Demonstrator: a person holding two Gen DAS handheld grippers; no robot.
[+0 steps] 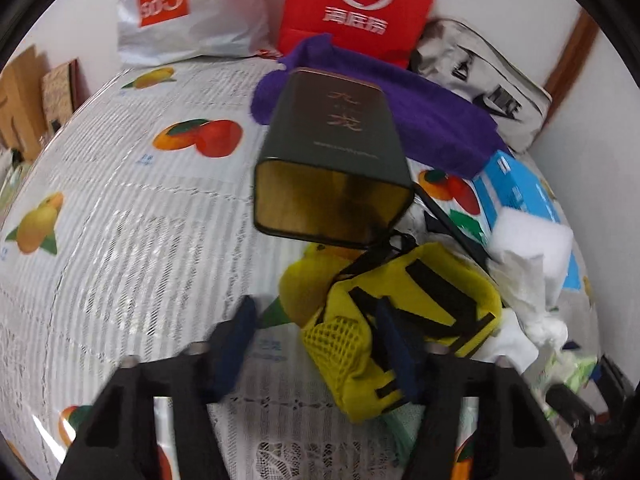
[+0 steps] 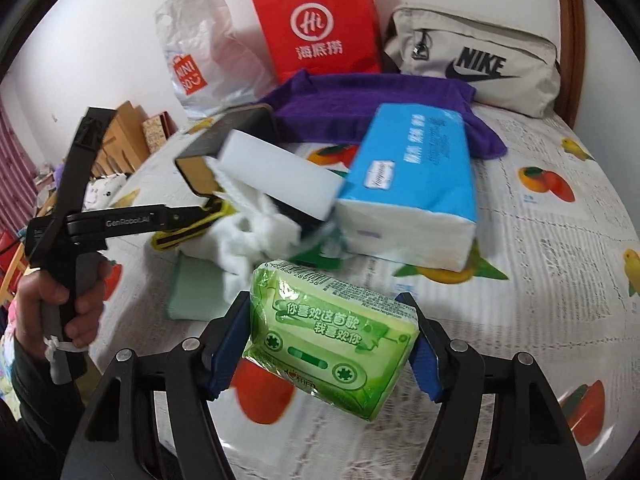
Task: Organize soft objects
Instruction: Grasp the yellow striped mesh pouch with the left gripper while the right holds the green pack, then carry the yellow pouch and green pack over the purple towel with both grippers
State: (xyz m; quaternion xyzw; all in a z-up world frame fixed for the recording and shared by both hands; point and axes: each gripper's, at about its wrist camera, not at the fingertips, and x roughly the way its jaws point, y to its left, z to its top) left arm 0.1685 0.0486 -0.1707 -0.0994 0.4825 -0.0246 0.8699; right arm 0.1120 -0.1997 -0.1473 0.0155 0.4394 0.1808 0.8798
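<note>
My right gripper (image 2: 326,352) is shut on a green tissue pack (image 2: 332,340), its blue pads pressing both ends, just above the tablecloth. My left gripper (image 1: 316,348) is open over a yellow mesh bag with black straps (image 1: 400,312). The right pad lies against the bag and the left pad stands apart from it over bare cloth. A yellow plush (image 1: 304,284) lies just beyond the bag. Behind it are crumpled white tissue (image 1: 528,292), a white foam block (image 1: 532,236), a blue tissue pack (image 2: 412,176) and a purple towel (image 2: 360,104).
A dark tin (image 1: 332,160) lies on its side, mouth toward me. A red paper bag (image 2: 320,28), a white plastic bag (image 2: 200,52) and a grey Nike bag (image 2: 476,56) line the wall. A pale green cloth (image 2: 196,292) lies flat. A hand (image 2: 76,300) grips the left handle.
</note>
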